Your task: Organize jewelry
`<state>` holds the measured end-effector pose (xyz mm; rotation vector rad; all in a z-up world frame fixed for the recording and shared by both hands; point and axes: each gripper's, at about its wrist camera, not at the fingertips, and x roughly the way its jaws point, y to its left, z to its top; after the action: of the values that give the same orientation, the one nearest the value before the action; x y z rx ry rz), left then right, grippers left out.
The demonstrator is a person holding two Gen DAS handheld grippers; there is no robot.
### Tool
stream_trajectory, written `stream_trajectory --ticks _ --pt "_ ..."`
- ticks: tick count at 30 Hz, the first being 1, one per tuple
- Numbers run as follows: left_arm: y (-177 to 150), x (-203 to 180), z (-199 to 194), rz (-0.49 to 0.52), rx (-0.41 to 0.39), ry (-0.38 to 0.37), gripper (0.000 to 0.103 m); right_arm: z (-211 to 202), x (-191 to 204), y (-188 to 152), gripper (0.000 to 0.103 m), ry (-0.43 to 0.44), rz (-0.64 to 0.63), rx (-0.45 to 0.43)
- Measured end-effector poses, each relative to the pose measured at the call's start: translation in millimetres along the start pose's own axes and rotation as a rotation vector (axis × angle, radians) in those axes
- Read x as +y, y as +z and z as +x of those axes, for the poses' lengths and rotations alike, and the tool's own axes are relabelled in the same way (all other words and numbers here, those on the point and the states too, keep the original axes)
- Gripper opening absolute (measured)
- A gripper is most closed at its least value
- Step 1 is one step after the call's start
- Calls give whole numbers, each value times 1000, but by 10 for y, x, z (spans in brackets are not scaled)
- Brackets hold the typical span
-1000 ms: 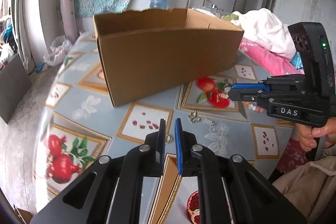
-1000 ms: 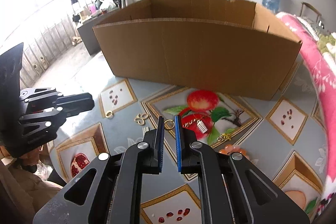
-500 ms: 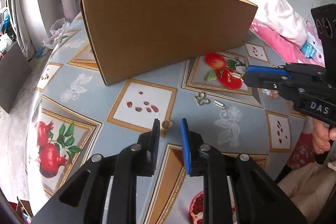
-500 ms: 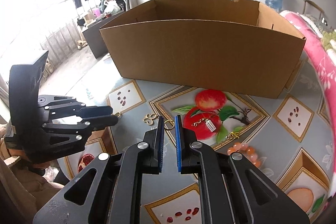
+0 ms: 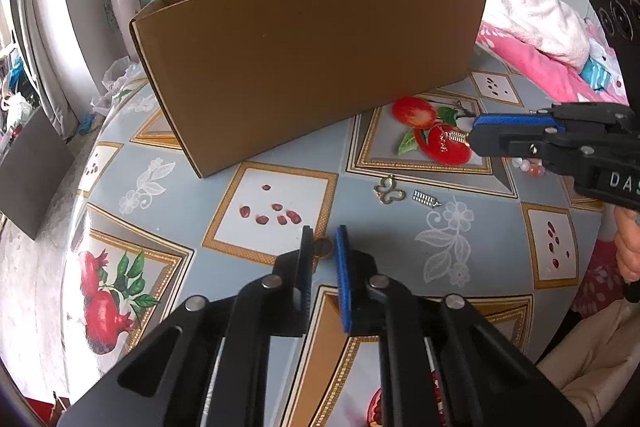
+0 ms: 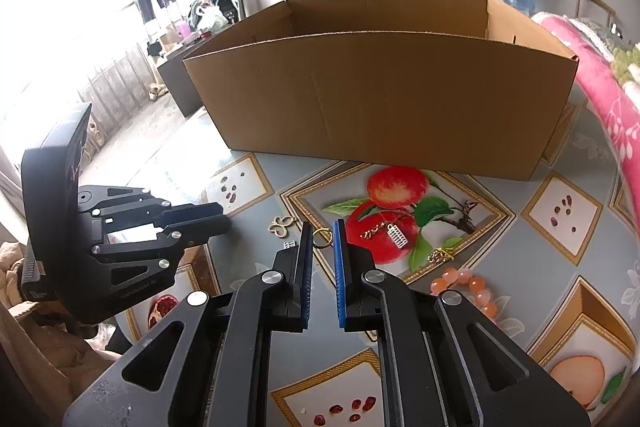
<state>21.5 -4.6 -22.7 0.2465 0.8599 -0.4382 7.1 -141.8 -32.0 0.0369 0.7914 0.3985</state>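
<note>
Small jewelry lies on a patterned tablecloth in front of an open cardboard box [image 5: 304, 67], which also shows in the right wrist view [image 6: 380, 99]. My left gripper [image 5: 323, 239] is open a little, low over the table, with a gold ring [image 5: 322, 248] between its fingertips. A gold butterfly charm [image 5: 389, 191] and a small silver piece [image 5: 426, 198] lie beyond it. My right gripper [image 6: 320, 237] is open a little above another gold ring [image 6: 322, 238]. A silver rectangular pendant [image 6: 397, 234], a gold charm [image 6: 440, 255] and an orange bead bracelet [image 6: 468, 285] lie to its right.
The box stands at the back of the round table. Pink and white bedding [image 5: 536, 27] lies to the right of the table. The table edge drops to the floor on the left, with a dark cabinet [image 5: 28, 163] beyond.
My left gripper has dropped toward the table, opened slightly, and closed in around the gold ring. My right gripper has opened slightly and drawn back a little.
</note>
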Motion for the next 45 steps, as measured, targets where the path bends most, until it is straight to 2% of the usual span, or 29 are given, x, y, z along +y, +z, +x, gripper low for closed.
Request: stream_trajectory --ticks 6,11,15,19,22,25,29,31,34,39,41,45 --pt "-7 -15 -32 1 -4 -2 10 -34 -1 -2 8 -6 3 -13" --pt "60 17 -252 -3 -58 -9 10 -114 3 31 8 -9 -2 -41" --pt "315 116 -651 -3 -180 -33 10 -314 3 204 8 -13 -20 -109" --pt "650 136 -1001 32 -303 -74 10 -603 -6 553 8 -8 -58 -222" --pt "965 145 -1054 41 -342 -119 10 -683 -73 833 8 9 -72 -266" --pt "1275 191 -855 11 -315 -166 10 -576 -194 1072 8 15 -76 -254" --pt "1626 306 -312 -103 -175 -250 10 -235 -467 1284 8 43 -11 -152" --pt "1724 329 -106 -148 -131 -286 10 -54 -587 1355 8 41 17 -104" --pt "1847 370 119 -195 -87 -291 11 100 -733 1402 8 40 60 -64" --pt "1883 492 339 -318 -39 -348 11 74 -900 1407 10 42 115 -78" --pt "1890 532 341 -335 -44 -367 11 9 -949 1397 10 47 128 -101" --pt "1913 594 311 -347 -64 -357 11 -108 -1045 1393 10 38 155 -131"
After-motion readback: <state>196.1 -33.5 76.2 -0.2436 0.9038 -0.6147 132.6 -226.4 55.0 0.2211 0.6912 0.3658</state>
